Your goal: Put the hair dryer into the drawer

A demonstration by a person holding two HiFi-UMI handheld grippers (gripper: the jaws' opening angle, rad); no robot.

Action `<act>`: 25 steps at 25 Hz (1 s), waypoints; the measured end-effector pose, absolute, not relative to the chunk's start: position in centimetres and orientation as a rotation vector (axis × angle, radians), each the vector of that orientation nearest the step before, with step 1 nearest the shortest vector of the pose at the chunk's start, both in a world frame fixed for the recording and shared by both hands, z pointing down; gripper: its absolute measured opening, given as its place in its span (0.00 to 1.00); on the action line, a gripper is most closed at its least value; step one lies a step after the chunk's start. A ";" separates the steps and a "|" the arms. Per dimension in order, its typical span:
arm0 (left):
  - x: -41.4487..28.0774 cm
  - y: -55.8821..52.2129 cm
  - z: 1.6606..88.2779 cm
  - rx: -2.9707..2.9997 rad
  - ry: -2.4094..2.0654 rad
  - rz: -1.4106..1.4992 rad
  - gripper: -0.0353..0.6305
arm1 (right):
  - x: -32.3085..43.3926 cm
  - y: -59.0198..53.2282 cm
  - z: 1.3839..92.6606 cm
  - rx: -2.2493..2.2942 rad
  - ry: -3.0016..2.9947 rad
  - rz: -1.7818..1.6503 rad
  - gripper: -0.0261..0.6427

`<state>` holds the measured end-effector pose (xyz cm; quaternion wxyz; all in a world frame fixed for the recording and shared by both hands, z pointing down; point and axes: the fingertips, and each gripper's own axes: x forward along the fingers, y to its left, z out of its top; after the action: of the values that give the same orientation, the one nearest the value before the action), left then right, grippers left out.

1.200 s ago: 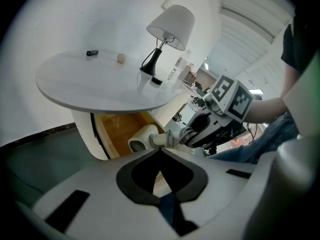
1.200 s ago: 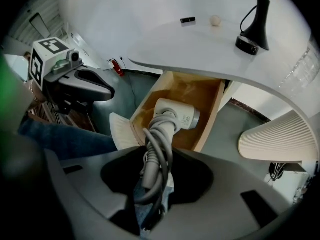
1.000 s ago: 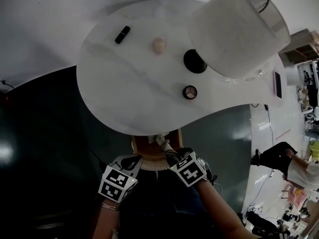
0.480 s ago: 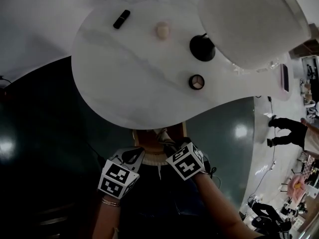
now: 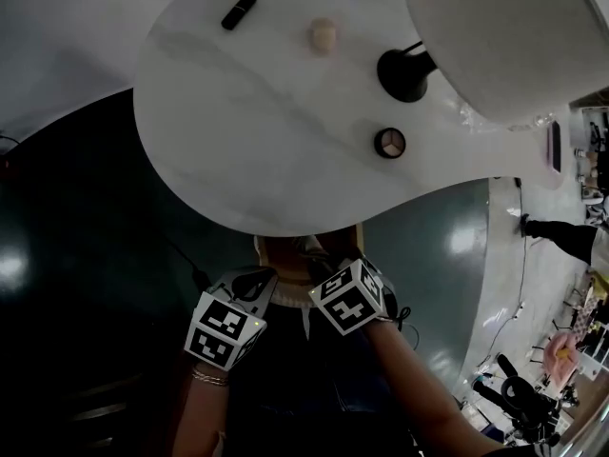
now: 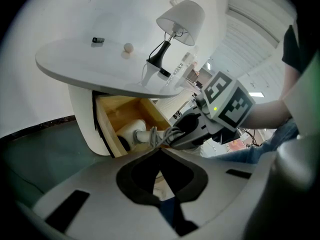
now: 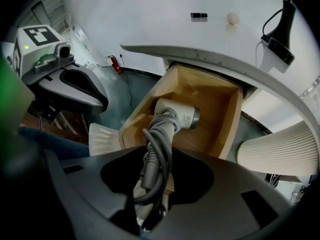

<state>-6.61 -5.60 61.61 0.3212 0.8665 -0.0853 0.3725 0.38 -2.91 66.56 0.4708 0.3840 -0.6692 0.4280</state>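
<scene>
Only the gripper views show the pale hair dryer (image 7: 175, 116). The right hand-held gripper (image 7: 156, 156) grasps its cord-wrapped handle, with the head inside the open wooden drawer (image 7: 230, 119). The left hand-held gripper (image 6: 160, 153) is clenched and empty. In the head view the white oval tabletop (image 5: 247, 131) hides the inside of the drawer.

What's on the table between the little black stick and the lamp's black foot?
A small beige ball lies between the black stick and the lamp's foot. The head view shows it clearly.

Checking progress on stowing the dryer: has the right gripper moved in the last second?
Yes. Judged against the table in the head view, the right gripper has shifted slightly left, toward the drawer.
</scene>
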 end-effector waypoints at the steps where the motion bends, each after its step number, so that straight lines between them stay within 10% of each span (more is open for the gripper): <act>1: -6.6 -5.6 61.7 2.274 -0.220 0.978 0.08 | 0.3 -3.1 66.7 0.941 -1.641 1.042 0.28; 25: -7.2 -5.6 61.2 2.286 -0.191 0.952 0.08 | -0.6 -1.6 66.7 0.855 -1.645 1.061 0.35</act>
<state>-7.25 -5.55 61.21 0.3232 0.8710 -0.0726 0.3628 -0.64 -1.61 66.75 0.4818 0.3507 -0.6748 0.4354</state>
